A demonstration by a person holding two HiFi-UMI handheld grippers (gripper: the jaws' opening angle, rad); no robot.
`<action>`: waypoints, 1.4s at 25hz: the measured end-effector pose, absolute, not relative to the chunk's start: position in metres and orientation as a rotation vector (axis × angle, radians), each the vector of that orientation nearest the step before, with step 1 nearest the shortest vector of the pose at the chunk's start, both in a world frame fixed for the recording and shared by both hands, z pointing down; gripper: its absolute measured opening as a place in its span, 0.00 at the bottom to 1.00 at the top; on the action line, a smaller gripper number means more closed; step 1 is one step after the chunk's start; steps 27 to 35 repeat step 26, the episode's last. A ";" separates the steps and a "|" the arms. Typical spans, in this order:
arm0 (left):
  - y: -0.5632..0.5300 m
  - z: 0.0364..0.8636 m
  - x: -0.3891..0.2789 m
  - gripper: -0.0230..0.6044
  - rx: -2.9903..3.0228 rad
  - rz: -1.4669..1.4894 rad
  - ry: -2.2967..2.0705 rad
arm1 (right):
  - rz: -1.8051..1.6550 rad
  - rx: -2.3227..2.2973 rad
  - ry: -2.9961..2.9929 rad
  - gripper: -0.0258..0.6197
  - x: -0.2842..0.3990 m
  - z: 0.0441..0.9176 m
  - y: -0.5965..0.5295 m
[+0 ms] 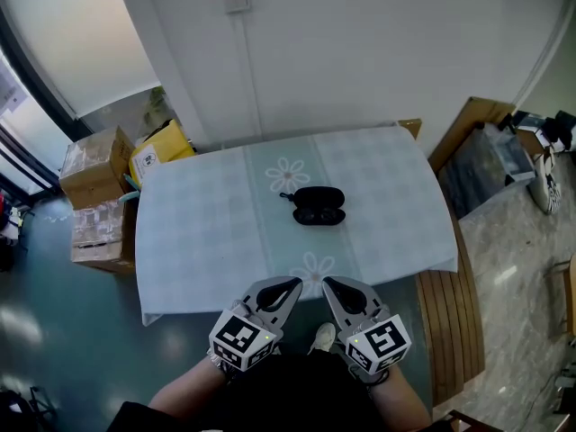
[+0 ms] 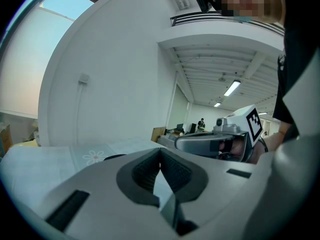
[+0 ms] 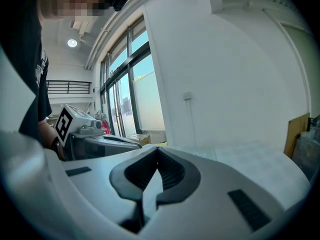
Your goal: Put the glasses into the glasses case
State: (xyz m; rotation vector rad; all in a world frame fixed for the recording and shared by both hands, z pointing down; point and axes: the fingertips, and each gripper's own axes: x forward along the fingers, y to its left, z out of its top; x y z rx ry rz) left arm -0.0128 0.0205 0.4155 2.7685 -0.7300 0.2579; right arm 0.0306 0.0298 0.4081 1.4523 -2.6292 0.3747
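Observation:
A black glasses case [image 1: 319,196] lies near the middle of the table [image 1: 198,232], which wears a pale checked cloth with flower prints. Dark glasses [image 1: 319,216] seem to rest right against its near side; I cannot make out detail. In the left gripper view only a dark sliver of the case [image 2: 114,157] shows over the jaws. My left gripper [image 1: 290,286] and right gripper [image 1: 329,284] hover side by side at the table's near edge, well short of the case. Both are shut and empty, with their tips meeting in the left gripper view [image 2: 160,150] and the right gripper view [image 3: 157,149].
Cardboard boxes [image 1: 94,165] and a yellow box [image 1: 162,149] are stacked on the floor left of the table. A wooden bench [image 1: 450,331] runs along the right side, with a wooden board [image 1: 468,120] against the wall. A white wall [image 1: 360,52] stands behind the table.

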 end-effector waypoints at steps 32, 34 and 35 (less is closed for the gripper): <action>0.040 0.411 -0.016 0.08 2.780 0.249 -0.720 | 0.362 1.447 -2.623 0.07 0.026 0.406 0.049; 0.040 0.411 -0.016 0.08 2.780 0.249 -0.720 | 0.362 1.447 -2.623 0.07 0.026 0.406 0.049; 0.040 0.411 -0.016 0.08 2.780 0.249 -0.720 | 0.362 1.447 -2.623 0.07 0.026 0.406 0.049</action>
